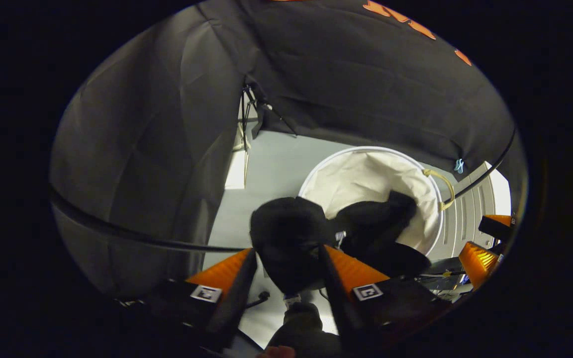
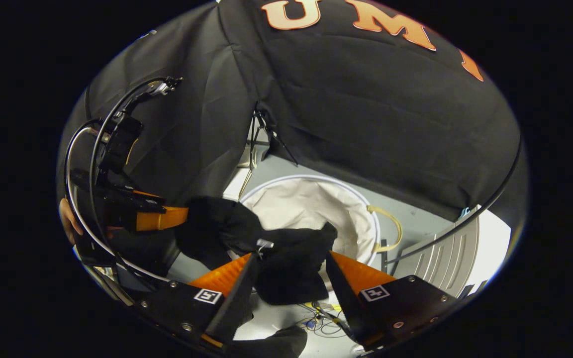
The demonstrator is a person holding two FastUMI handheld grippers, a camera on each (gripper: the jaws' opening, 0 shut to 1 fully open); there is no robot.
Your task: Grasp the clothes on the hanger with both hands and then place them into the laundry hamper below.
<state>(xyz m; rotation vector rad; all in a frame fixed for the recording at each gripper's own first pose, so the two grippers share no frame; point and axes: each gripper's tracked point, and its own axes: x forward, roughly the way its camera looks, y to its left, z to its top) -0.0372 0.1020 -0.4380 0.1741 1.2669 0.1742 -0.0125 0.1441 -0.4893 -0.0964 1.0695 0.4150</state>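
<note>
A round white laundry hamper (image 1: 433, 209) stands open on the grey floor (image 1: 276, 164), its pale lining bare inside. A black garment (image 2: 286, 268) hangs bunched over its near rim, held between the two tongs. The left gripper (image 1: 286, 261) pinches one end, the right gripper (image 2: 289, 271) the other (each visible in the other's view). Black booth cloth (image 2: 366, 109) closes in behind.

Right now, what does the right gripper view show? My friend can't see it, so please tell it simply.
A black garment hangs between the right gripper fingers, above a round white laundry hamper on the grey floor. On the left, the left gripper holds the garment's other end.
</note>
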